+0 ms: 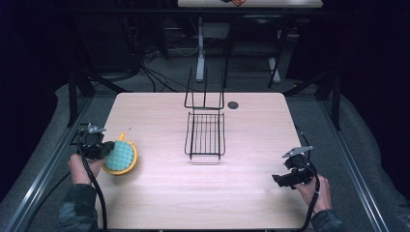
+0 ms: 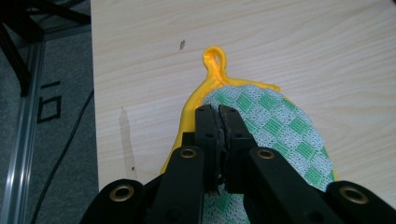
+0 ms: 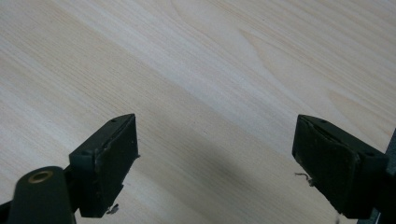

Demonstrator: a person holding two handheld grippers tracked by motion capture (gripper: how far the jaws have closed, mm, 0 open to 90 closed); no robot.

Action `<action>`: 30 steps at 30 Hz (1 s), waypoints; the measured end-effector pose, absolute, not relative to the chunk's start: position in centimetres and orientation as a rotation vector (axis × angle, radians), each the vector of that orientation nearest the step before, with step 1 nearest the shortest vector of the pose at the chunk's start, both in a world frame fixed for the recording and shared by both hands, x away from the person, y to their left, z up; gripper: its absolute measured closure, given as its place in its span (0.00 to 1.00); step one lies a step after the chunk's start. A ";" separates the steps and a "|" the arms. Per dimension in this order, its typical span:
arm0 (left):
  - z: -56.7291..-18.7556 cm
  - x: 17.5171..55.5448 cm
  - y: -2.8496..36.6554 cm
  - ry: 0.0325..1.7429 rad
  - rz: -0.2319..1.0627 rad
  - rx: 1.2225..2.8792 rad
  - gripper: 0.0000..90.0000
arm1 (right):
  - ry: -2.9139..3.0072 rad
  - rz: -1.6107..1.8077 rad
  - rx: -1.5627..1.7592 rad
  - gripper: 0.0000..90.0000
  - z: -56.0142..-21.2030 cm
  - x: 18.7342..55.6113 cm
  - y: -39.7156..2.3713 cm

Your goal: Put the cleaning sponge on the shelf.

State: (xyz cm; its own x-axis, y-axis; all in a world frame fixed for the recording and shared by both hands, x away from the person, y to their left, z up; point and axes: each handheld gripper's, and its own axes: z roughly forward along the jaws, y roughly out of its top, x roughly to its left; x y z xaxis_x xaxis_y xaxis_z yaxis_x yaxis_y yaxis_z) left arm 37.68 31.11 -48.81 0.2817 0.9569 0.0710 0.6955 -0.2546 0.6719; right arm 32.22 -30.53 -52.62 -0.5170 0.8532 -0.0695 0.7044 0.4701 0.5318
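The left gripper (image 2: 218,112) has its jaws pinched tight on the near edge of the round green and yellow pad (image 2: 275,126), which sits at the left edge of the counter (image 1: 159,203) with its yellow loop (image 2: 215,60) pointing away from the jaws. The right gripper (image 3: 215,163) hangs over bare wood at the right with its jaws wide apart and nothing in them. Farther back, in the middle, stands the wire rack (image 1: 205,134), well apart from the pad and off to its right, so the left hand (image 1: 82,168) is probably the one to carry it there.
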 end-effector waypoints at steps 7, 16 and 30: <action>-47.8 37.1 30.4 1.430 0.651 2.037 0.97 | 2.394 0.647 1.320 0.15 -52.6 32.3 -30.6; -47.2 36.9 29.4 1.392 0.625 2.036 0.97 | 2.413 0.627 1.321 0.15 -52.9 32.4 -30.5; -46.3 36.7 27.7 1.336 0.617 2.046 0.97 | 2.412 0.618 1.316 0.15 -52.8 32.4 -30.5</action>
State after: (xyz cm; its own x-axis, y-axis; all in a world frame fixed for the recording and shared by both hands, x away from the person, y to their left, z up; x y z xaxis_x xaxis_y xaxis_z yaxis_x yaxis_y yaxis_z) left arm 36.73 27.73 -46.35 0.3820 0.9227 0.0515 0.6377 -0.3035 0.7080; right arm 32.37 -30.52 -52.82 -0.5224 0.8494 -0.0743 0.7092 0.4813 0.5151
